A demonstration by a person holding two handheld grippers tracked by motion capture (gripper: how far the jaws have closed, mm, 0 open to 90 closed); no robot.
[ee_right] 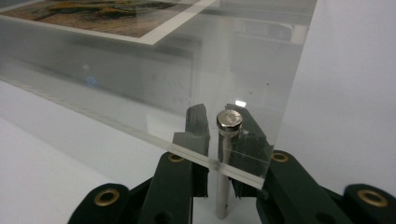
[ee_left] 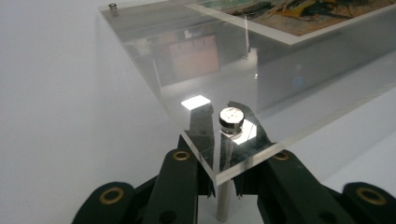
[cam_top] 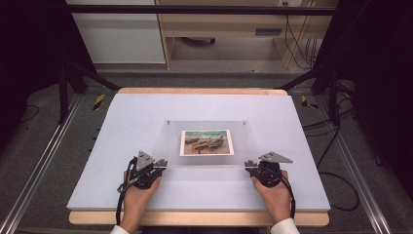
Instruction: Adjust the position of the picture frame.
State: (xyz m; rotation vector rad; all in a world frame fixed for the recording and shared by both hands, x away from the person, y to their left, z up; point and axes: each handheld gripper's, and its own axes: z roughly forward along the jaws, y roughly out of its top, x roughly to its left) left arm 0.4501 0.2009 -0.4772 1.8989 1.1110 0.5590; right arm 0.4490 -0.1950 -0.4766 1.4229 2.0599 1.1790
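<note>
Gripping the clear acrylic picture frame [cam_top: 207, 141] at table centre, I clamp my left gripper [cam_top: 162, 165] on its seven-o'clock metal leg [ee_left: 223, 196], my right gripper [cam_top: 249, 165] on its five-o'clock leg [ee_right: 223, 186]; the frame's long axis runs nine-to-three.

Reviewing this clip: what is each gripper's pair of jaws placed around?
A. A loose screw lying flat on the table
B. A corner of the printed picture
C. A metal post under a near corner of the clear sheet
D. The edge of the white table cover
C: in each gripper view the black jaws flank an upright metal post, the left post and the right post, under a near corner of the clear sheet.
</note>
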